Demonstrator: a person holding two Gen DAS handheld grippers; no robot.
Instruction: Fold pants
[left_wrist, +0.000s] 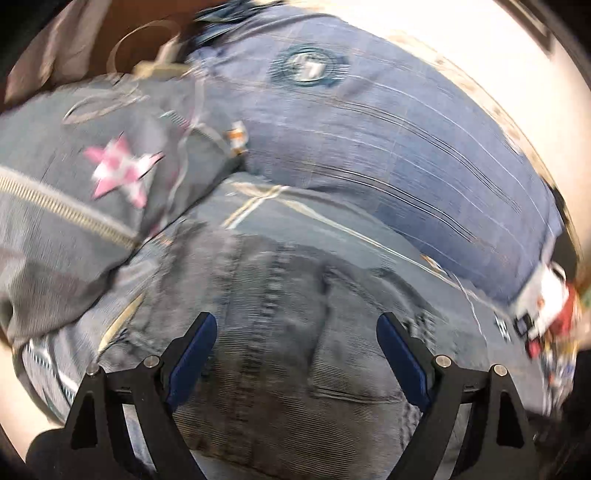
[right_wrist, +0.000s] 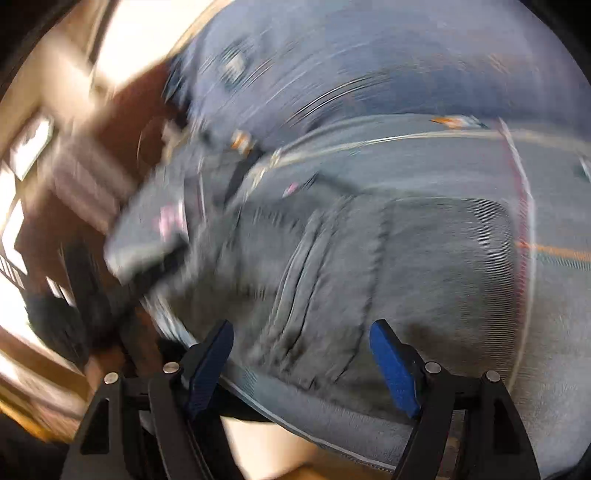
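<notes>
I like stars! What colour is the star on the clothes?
Pink and white star, clearest in the left wrist view.

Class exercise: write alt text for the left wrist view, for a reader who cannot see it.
The open left gripper hangs over grey-blue jeans, holding nothing. Beyond lie a darker blue garment with a round emblem and, to the left, a grey garment with a pink star patch and a zipper. The picture is motion-blurred.

A grey garment (left_wrist: 74, 192) with a pink star patch (left_wrist: 122, 171) and a metal zip (left_wrist: 66, 212) lies at the left of the pale table (left_wrist: 443, 40). A large blue cloth (left_wrist: 369, 147) with a round badge (left_wrist: 308, 66) spreads toward the far edge. Small red and white items (left_wrist: 546, 310), too blurred to name, sit at the right edge.
</notes>
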